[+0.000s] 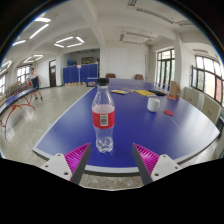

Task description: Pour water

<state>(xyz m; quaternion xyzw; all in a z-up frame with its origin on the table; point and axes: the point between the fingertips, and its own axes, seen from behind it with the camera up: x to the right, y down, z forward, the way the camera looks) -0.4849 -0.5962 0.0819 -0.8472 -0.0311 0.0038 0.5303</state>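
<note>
Upright capped water bottle (103, 117), white cup (153, 103)

bottle (103, 117): 1 | cup (153, 103): 1 | table (180, 125): 1 | claw (111, 157): 1

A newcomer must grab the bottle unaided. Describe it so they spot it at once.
Look at the big blue table. Near its front edge, just ahead of the open gripper, stands the bottle: clear plastic, upright, with a red label. The white cup farther back is short and opaque.
</note>
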